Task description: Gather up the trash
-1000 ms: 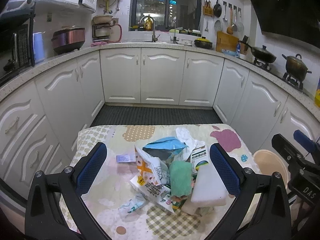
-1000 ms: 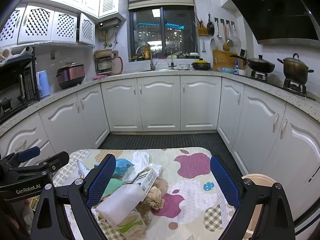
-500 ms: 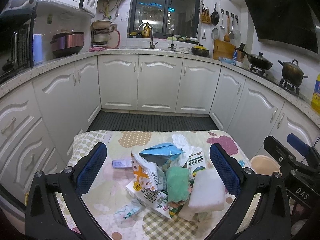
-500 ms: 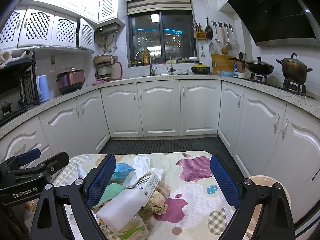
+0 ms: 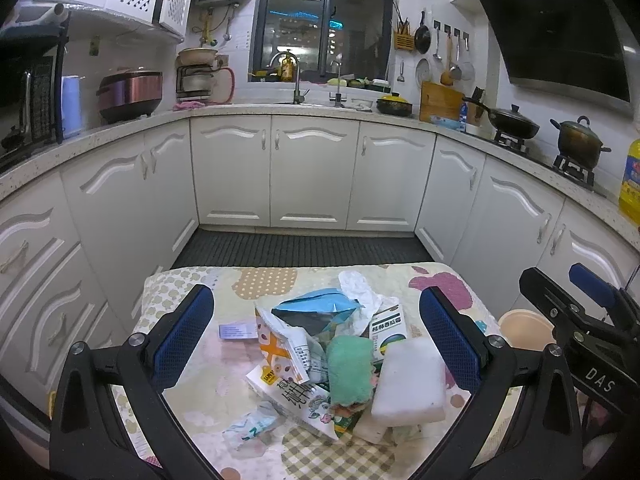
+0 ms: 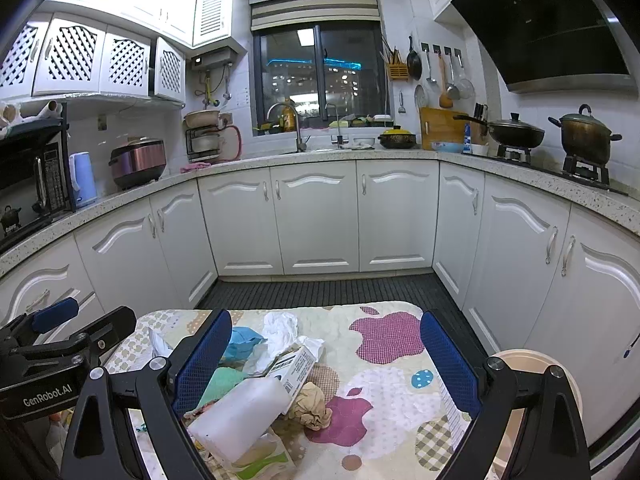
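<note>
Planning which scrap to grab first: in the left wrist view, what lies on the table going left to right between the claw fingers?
Small paper slip → orange-and-white snack bag → green cloth → white foam block. The blue bag and white tissue lie farther back, overlapping these.

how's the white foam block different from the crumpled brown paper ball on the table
The white foam block is a smooth rectangular slab; the crumpled brown paper ball is a wrinkled, irregular wad. The block looks clearly larger than the ball. The block lies propped on other trash in the pile, while the ball sits on the tablecloth at the pile's edge. Both lie loose, ungripped, between the right gripper's open fingers.
</note>
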